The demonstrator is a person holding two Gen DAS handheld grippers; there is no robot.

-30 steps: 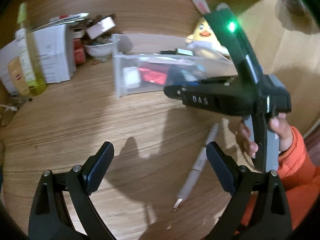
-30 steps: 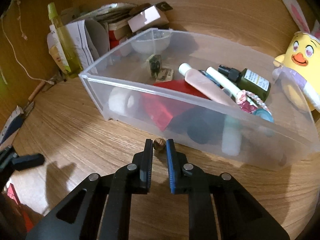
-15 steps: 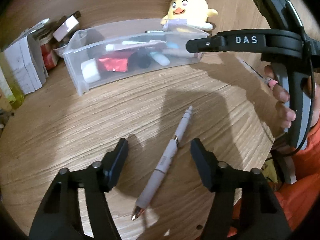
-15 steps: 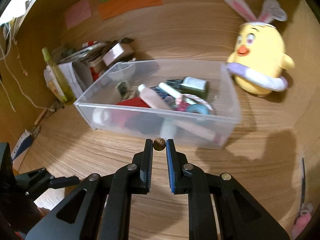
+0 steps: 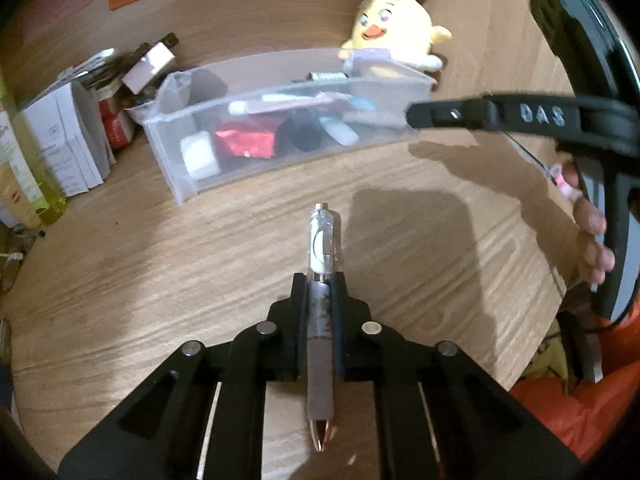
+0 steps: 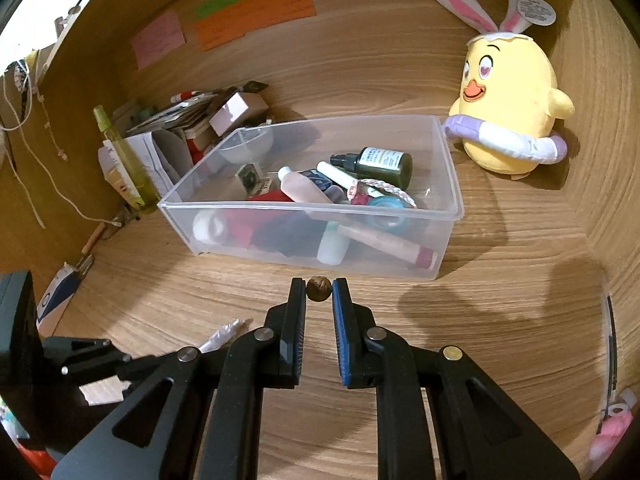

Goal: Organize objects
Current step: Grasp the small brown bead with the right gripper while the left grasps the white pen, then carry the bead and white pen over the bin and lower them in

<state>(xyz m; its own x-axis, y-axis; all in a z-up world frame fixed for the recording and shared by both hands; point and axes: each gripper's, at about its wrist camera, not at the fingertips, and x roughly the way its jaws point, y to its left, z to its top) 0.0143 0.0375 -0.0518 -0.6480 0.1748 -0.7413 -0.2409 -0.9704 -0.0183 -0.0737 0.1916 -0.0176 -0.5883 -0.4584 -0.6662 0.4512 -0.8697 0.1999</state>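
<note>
My left gripper is shut on a grey pen that lies along the fingers, its clear end pointing toward the bin. My right gripper is shut on a small brown bead, held in front of the clear plastic bin. The bin holds several small items: a dark dropper bottle, tubes, a red wrapper. The bin also shows in the left wrist view, with the right gripper's body in front of its right end.
A yellow plush chick stands right of the bin. Boxes, papers and a yellow-green bottle crowd the left back corner. A pink item lies at the desk's right edge. Wooden walls enclose the desk.
My left gripper has closed on the pen, which lay loose between the open fingers before. My right gripper has pulled back from the bin with the bead held.
</note>
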